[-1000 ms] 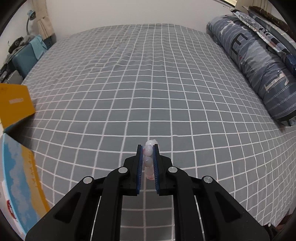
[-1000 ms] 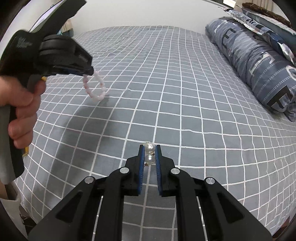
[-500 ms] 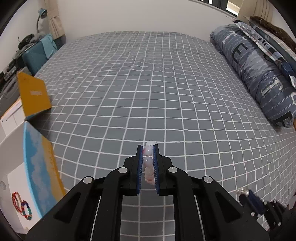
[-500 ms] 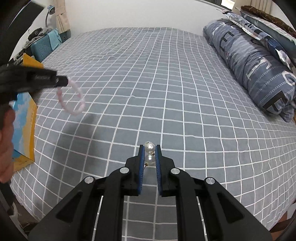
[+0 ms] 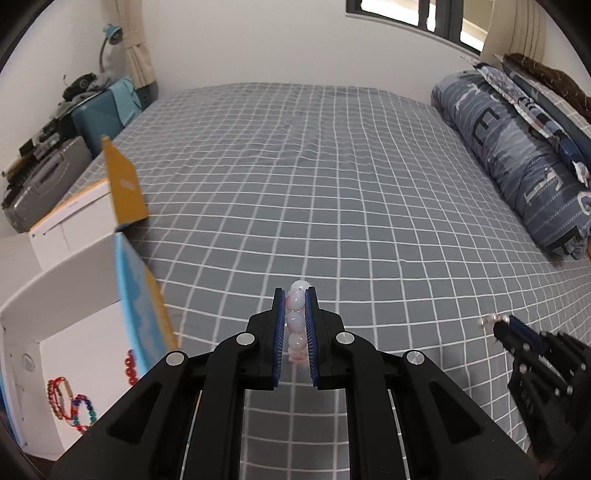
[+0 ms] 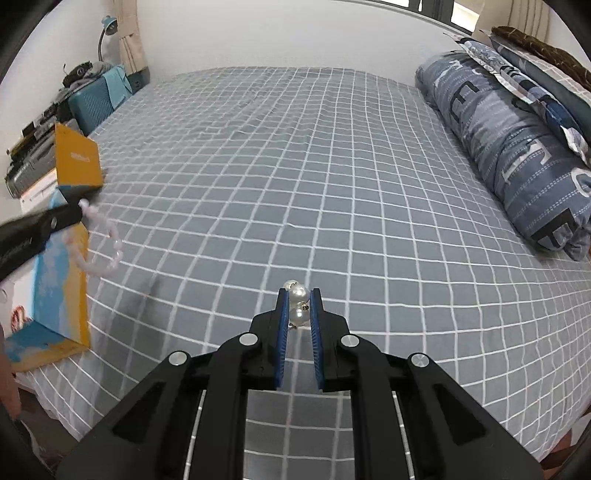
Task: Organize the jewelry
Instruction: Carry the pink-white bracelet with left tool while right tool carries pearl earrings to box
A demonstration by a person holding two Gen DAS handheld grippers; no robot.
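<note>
My left gripper (image 5: 295, 295) is shut on a pink bead bracelet (image 5: 295, 321), held above the bed's front left part. The bracelet also shows in the right wrist view (image 6: 98, 254), hanging from the left gripper (image 6: 75, 214) next to the box. My right gripper (image 6: 298, 293) is shut on a pearl piece (image 6: 299, 304); it also shows at the right in the left wrist view (image 5: 496, 323). An open white box (image 5: 85, 332) with blue and yellow flaps sits at the bed's left edge and holds red and multicoloured bead bracelets (image 5: 70, 402).
The bed has a grey checked sheet (image 5: 314, 177). Blue patterned pillows (image 5: 517, 155) lie along the right side. A teal case (image 5: 99, 114), a grey case (image 5: 44, 184) and a lamp (image 5: 110, 33) stand at the far left beside the bed.
My left gripper has moved back and left with the pink bracelet, so the open box is now in view beside it. My right gripper still holds the pearls, nearly still.
</note>
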